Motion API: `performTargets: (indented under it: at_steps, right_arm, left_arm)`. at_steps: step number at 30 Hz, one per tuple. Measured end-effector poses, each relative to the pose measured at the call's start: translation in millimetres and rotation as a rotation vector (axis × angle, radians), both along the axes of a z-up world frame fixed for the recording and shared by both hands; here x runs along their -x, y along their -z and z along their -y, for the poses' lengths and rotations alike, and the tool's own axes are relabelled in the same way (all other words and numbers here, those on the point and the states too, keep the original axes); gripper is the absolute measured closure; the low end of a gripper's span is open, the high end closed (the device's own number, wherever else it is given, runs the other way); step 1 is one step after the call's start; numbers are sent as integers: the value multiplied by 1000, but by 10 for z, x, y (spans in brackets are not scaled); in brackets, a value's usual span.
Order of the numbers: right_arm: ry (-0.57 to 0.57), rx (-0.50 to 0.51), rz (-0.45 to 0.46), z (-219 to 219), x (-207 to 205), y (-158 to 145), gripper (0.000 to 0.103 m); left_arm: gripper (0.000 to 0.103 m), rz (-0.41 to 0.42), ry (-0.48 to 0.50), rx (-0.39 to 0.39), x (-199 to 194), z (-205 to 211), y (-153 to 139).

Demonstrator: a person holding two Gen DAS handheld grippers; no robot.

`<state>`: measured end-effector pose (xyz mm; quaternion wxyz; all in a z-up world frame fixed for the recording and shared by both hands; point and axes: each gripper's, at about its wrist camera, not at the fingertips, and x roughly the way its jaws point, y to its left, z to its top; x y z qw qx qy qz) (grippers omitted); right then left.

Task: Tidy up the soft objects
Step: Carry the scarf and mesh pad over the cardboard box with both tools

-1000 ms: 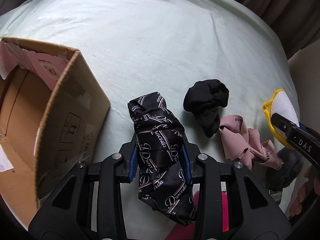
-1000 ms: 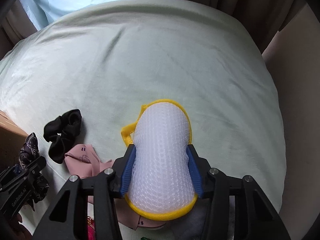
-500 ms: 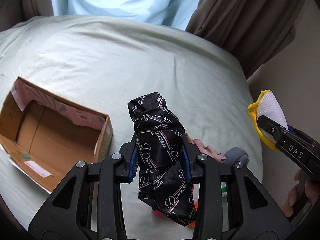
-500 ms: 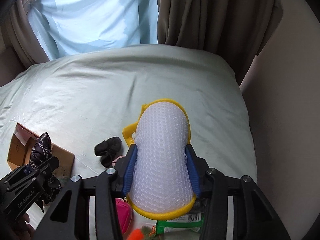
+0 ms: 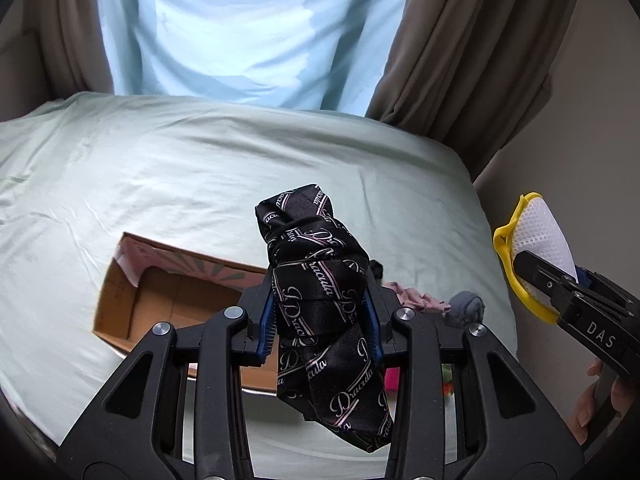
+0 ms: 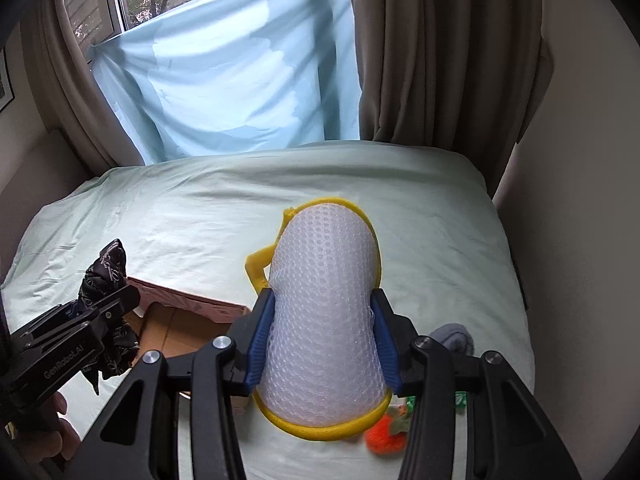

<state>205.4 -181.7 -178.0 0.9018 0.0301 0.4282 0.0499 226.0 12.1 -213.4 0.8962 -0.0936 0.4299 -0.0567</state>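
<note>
With the left gripper (image 5: 320,316) fingers clamped on the black printed scarf (image 5: 320,280) and the right gripper (image 6: 322,344) fingers clamped on the yellow-rimmed mesh pouch (image 6: 326,300), both are held above the bed (image 6: 180,220), and next they should probably be lowered into the cardboard box (image 5: 160,300).

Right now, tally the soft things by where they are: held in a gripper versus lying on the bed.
Held in a gripper: 2, black printed scarf, white mesh pouch
Lying on the bed: 3 clearly, pink cloth, grey sock, orange fuzzy thing
Total: 5
</note>
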Motion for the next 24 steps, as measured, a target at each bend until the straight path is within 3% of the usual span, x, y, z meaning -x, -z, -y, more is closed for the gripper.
performTargets:
  at_steps: [4, 10, 17, 24]
  right_arm:
    - [1, -29, -18, -516, 54, -24, 60]
    - [23, -71, -86, -1186, -72, 267, 60]
    - [74, -120, -233, -1805, -347, 936, 60]
    - [152, -207, -423, -2014, -638, 1764, 60]
  left_arm:
    - [71, -10, 38, -33, 15, -452, -76]
    - [71, -49, 114, -106, -134, -1110, 67]
    - [71, -145, 207, -200, -445, -1670, 600]
    - [71, -284, 329, -271, -730, -1743, 1349]
